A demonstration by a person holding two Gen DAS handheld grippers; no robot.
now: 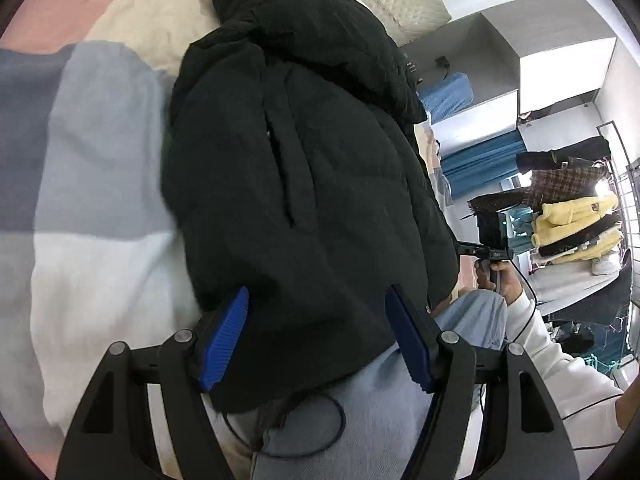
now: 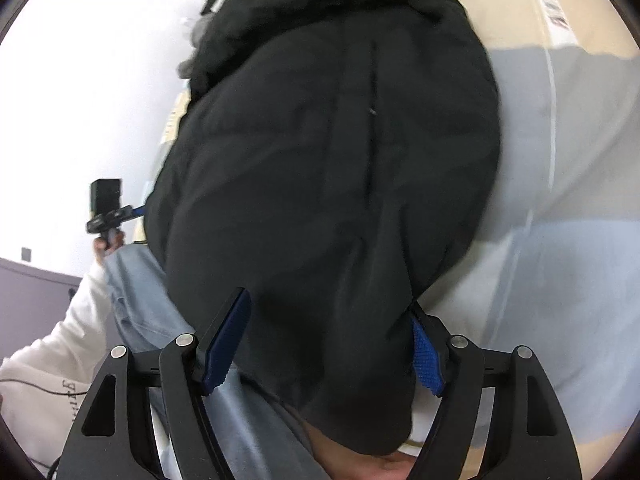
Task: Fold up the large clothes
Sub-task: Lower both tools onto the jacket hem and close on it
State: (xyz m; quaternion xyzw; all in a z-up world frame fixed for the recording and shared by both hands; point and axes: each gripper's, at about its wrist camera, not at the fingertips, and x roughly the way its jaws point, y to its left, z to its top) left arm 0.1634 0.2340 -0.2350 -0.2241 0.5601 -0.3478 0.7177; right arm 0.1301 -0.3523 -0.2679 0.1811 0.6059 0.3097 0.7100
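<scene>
- The bulky black padded jacket (image 1: 296,184) lies stretched out on the bed, directly ahead of both grippers, over the colour-block bedspread in grey, white, cream and pink (image 1: 100,208).
- The left gripper (image 1: 316,340) has its blue ribbed pads standing wide, with the jacket's near hem lying between them. The pads look to straddle the cloth rather than pinch it, so I would call this one open with nothing held.
- The right gripper (image 2: 328,340) is the same story: jaws spread wide, the hem bunched between them, and the far-side pad is partly buried in the black fabric. No firm pinch shows here either.
- Beyond the left gripper, off to its right side, the person's hand in a white sleeve (image 1: 532,320) carries the other tool. Pale blue jeans (image 1: 400,400) sit just under the hem.
- On progress, the jacket looks already narrowed into a long bundle, sleeves apparently tucked in, though the dark cloth hides the layers.
- What is left, as I read it: take the near hem on both sides and fold it up toward the collar end, then tidy the bundle.
</scene>
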